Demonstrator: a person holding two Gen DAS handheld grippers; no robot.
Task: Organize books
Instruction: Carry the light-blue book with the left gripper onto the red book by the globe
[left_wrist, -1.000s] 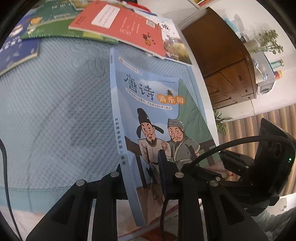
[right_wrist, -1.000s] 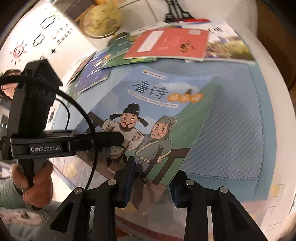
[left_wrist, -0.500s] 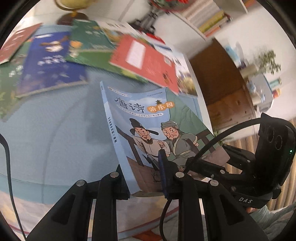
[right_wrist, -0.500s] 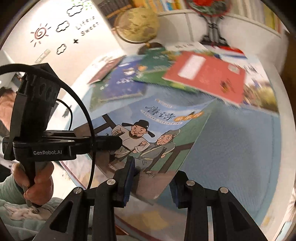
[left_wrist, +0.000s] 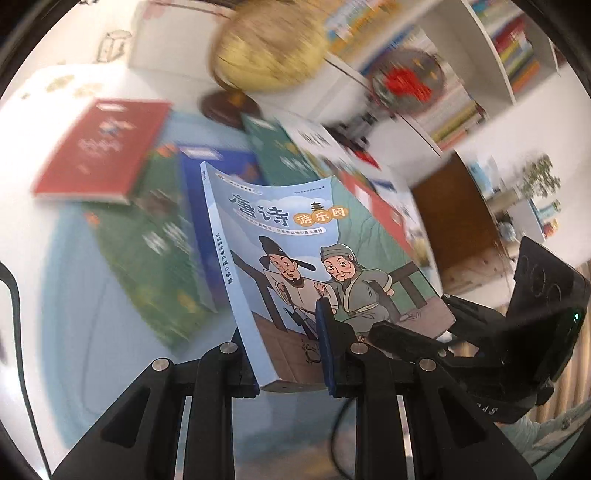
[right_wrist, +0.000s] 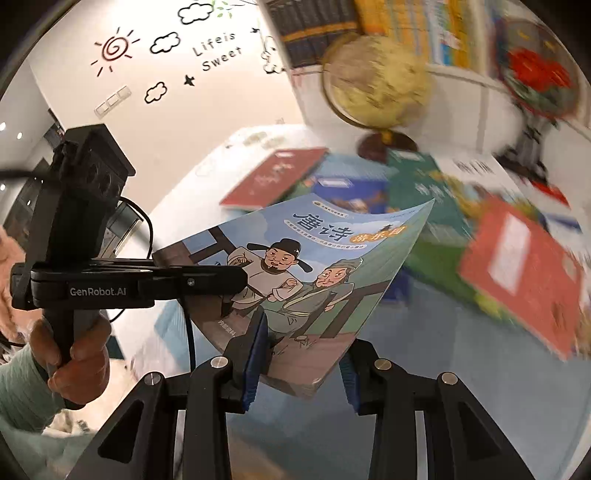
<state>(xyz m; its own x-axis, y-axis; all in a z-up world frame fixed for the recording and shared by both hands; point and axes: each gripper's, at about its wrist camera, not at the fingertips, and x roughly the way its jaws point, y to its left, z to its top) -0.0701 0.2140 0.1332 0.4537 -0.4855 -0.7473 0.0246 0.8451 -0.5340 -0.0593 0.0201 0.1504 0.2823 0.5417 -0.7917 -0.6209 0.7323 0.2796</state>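
Observation:
A light blue paperback (left_wrist: 295, 258) with two cartoon men on its cover hangs tilted above the table, held by both grippers. My left gripper (left_wrist: 288, 363) is shut on its lower edge near the spine. My right gripper (right_wrist: 301, 365) is shut on the lower corner of the same book (right_wrist: 314, 266). In the left wrist view the right gripper (left_wrist: 406, 338) clamps that corner from the right. In the right wrist view the left gripper (right_wrist: 225, 277) reaches in from the left, with a hand (right_wrist: 77, 354) around its handle.
Several books lie spread on the blue-matted table: a red one (left_wrist: 103, 147), a green one (left_wrist: 159, 251) and an orange-red one (right_wrist: 517, 269). A globe (right_wrist: 373, 81) stands at the back. Behind it are filled bookshelves (left_wrist: 509, 55). A brown cabinet (left_wrist: 458, 221) stands at the right.
Both grippers have raised the blue book off the mat and carried it toward the back of the table. The globe and shelves have come into view.

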